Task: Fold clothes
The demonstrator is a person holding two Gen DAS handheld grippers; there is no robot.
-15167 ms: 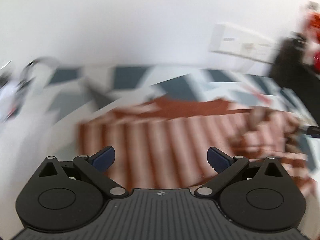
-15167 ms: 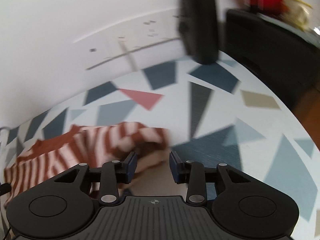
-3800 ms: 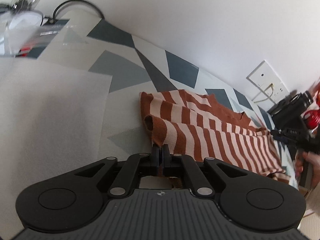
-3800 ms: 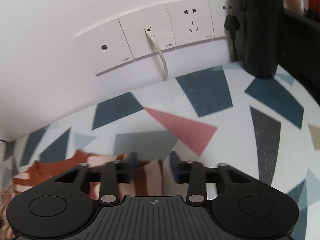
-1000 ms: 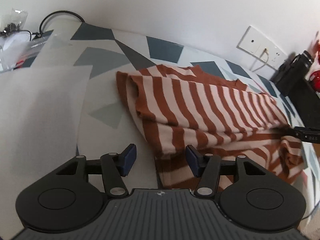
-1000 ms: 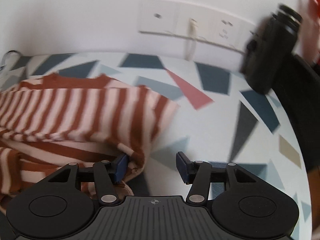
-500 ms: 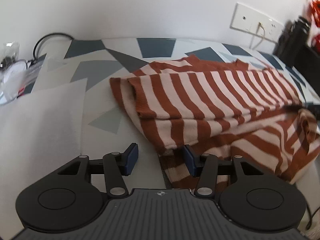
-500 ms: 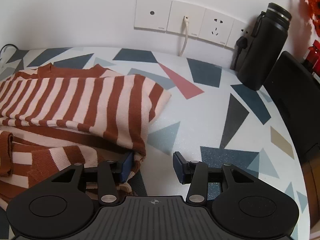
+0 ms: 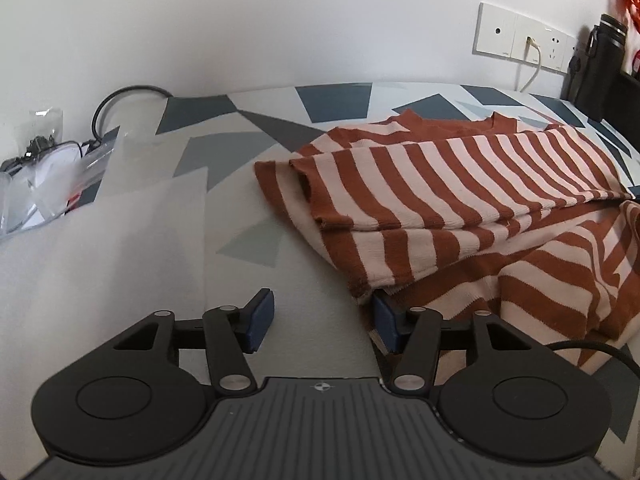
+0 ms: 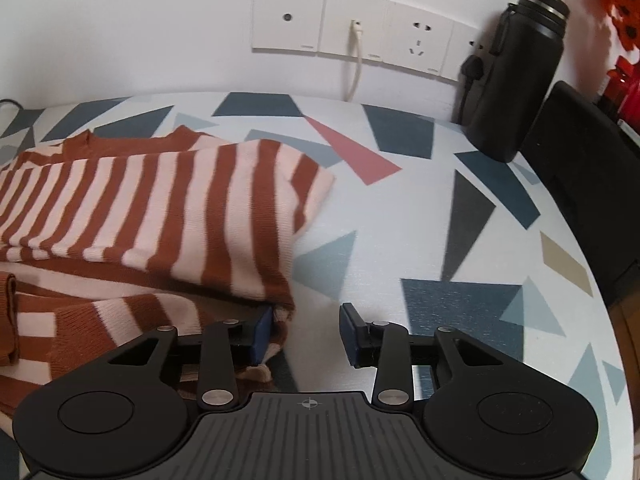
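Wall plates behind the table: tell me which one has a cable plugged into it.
The second wall plate from the left: a white cable hangs from its port. The leftmost plate has only a small round hole, and the socket plate beside it is empty.

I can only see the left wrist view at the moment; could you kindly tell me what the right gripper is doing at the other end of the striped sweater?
Observer: The right gripper is open, jaws spread at the near right corner of the rust-and-cream striped knit sweater, holding nothing.
Operator: Thank you. Is the folded edge neat on that side?
Observer: The top layer lies flat, but a crumpled striped portion bunches below it.
Operator: Is anything near that corner?
Observer: Only bare patterned tablecloth; the tall black bottle stands far back by the wall.
Operator: And my side?
Observer: Your left gripper is open too.
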